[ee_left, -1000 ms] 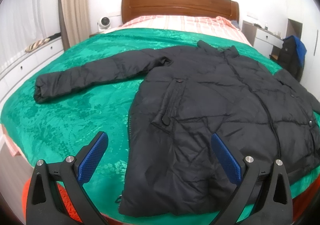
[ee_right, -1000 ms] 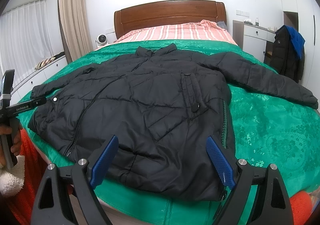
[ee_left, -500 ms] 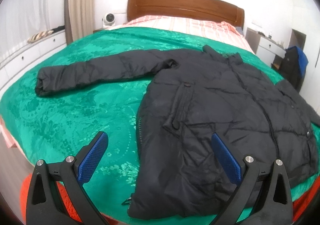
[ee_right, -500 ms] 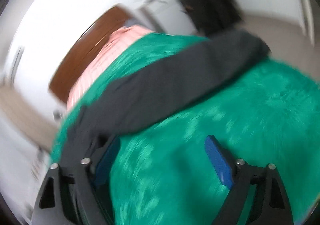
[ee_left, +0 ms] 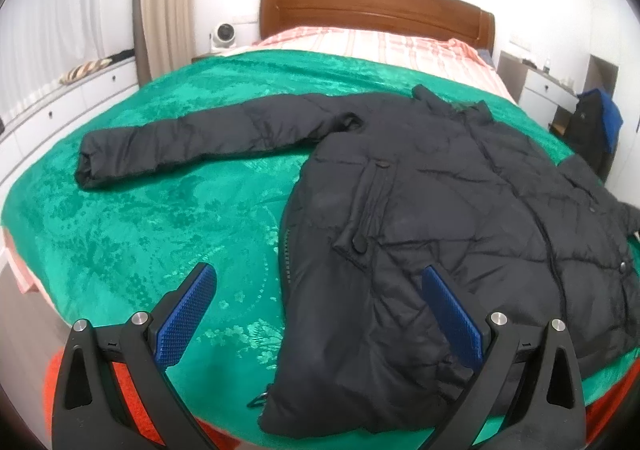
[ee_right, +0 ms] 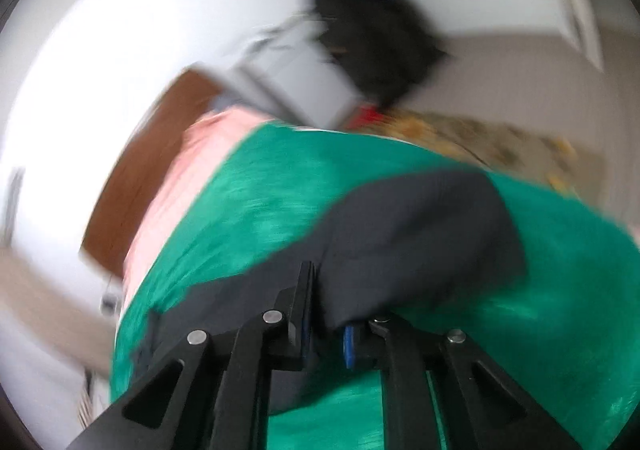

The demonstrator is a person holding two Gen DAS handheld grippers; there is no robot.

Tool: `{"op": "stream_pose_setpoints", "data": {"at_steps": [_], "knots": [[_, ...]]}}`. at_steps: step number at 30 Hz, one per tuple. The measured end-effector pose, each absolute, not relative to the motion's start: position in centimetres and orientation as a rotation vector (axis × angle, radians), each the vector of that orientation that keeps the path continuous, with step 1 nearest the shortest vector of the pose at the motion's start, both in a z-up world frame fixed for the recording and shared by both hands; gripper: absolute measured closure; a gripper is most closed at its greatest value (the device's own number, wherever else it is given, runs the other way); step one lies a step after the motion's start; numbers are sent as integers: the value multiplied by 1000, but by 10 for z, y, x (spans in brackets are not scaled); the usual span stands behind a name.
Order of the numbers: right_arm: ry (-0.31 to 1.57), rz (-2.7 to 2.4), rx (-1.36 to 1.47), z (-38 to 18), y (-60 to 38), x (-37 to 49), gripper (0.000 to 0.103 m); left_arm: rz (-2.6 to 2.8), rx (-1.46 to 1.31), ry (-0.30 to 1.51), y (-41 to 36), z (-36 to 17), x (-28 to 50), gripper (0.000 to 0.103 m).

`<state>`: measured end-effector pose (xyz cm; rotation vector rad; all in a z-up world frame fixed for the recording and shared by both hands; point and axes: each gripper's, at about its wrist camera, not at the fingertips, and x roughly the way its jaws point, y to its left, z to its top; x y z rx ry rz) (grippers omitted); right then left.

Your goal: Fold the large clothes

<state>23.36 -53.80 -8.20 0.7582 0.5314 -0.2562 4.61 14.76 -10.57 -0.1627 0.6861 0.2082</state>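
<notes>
Lying spread across the green bed (ee_left: 132, 234), collar toward the headboard: black coat (ee_left: 440, 218). Clamped narrow on its right sleeve (ee_right: 400, 234) near the bed's right edge: right tongs (ee_right: 326, 338). Hovering wide at the foot edge, hem just ahead: left tongs (ee_left: 316, 310).

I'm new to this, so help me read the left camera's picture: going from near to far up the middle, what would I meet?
Open left gripper → black puffy jacket → green patterned blanket → pink striped sheet → brown wooden headboard.
</notes>
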Motion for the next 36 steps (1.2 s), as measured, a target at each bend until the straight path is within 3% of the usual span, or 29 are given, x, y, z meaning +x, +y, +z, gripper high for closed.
{"op": "stream_pose_setpoints", "data": {"at_steps": [7,10,13,15,16,17,20,25,36], "knots": [[418,180,473,67,-347,288,91,187,-210,684,154,-106,47,1],[424,349,391,94,-237,320,91,199,-220,658,160,-102,41,1],[473,453,309,85,-125,347,89,219,-215,637,166,-99,37,1],[554,485,281,57,-59,363,69,232,-212,637,170,-100,36,1],[625,503,280,36,-26,370,34,237,-215,644,172,-102,36,1],[688,522,294,13,0,374,22,240,-218,651,174,-104,36,1],[830,577,321,-46,56,359,22,247,-214,665,176,-107,36,1],[828,674,243,-81,63,284,22,235,-240,674,178,-111,38,0],[489,349,65,-65,-104,140,11,251,-227,724,165,-125,53,1]]}}
